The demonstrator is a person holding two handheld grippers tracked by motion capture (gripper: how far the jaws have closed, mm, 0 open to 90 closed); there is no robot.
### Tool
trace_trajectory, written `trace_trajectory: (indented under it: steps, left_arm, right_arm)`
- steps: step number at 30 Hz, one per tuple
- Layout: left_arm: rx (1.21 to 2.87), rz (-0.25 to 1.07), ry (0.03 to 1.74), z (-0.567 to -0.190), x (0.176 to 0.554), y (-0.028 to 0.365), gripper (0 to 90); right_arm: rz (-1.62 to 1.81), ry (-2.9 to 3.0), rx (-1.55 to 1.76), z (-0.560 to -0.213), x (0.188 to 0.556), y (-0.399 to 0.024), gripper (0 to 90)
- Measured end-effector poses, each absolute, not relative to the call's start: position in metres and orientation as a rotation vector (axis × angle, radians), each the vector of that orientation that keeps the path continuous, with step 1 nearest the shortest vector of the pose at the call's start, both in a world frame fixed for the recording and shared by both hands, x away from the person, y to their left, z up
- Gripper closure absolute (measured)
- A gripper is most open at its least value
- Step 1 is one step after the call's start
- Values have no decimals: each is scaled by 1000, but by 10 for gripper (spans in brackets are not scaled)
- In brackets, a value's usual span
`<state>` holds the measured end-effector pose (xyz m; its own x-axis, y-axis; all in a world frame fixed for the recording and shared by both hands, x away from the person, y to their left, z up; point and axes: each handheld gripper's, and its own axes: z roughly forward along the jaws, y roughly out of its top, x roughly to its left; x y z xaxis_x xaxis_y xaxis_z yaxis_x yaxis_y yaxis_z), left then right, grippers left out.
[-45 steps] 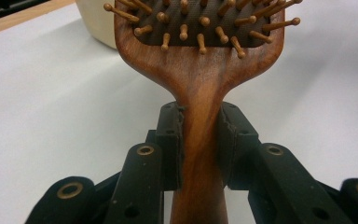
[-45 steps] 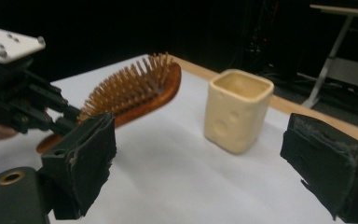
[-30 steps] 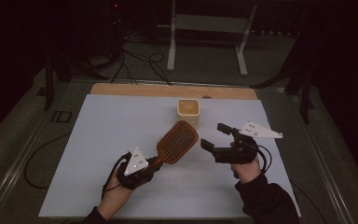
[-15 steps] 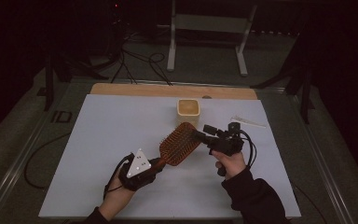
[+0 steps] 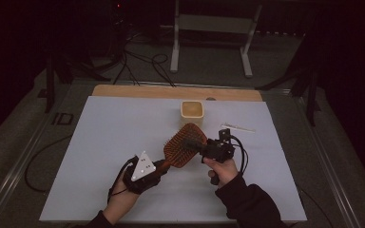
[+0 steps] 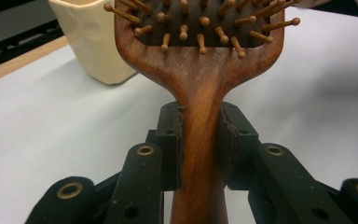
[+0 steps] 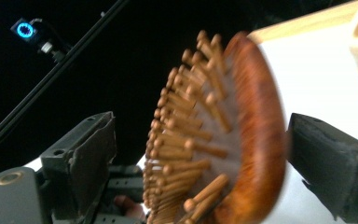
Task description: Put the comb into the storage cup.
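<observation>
Hairbrush [image 6: 200, 70] handle clamped in left claw [image 6: 200, 135]; head between right claw [image 7: 200, 154] jaws.

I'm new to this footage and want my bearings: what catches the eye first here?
A reddish-brown wooden paddle hairbrush with peg bristles, held above the white table near its middle. The left gripper clamps its handle, while the right gripper straddles its head, jaws just closing, pads not yet pressing. Behind stands a cream cup.
</observation>
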<state>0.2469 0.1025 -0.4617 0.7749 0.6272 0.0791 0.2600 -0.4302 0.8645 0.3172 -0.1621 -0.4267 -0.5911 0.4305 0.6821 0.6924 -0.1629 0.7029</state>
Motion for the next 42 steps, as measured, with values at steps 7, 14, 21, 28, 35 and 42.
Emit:
trace_trajectory:
  steps: [7, 14, 21, 28, 35, 42]
  left_arm:
    - [2027, 476, 653, -462, 246, 100, 732]
    - [2024, 463, 651, -463, 247, 98, 732]
    - [2032, 456, 647, -465, 248, 98, 732]
    - [2009, 445, 646, -464, 249, 100, 722]
    - [1997, 400, 679, -460, 253, 107, 443]
    - [2003, 355, 703, -459, 257, 112, 336]
  right_arm:
    - [-1800, -1842, -1298, -434, 318, -156, 254]
    - [-1785, -1838, -1283, -436, 318, -155, 420]
    - [-1778, -1840, -1291, -435, 317, -155, 457]
    - [-1775, -1860, -1291, -430, 316, -154, 494]
    - [-1813, -1911, -1302, -419, 320, -160, 503]
    - [-1855, -1960, -1296, -407, 319, -168, 504]
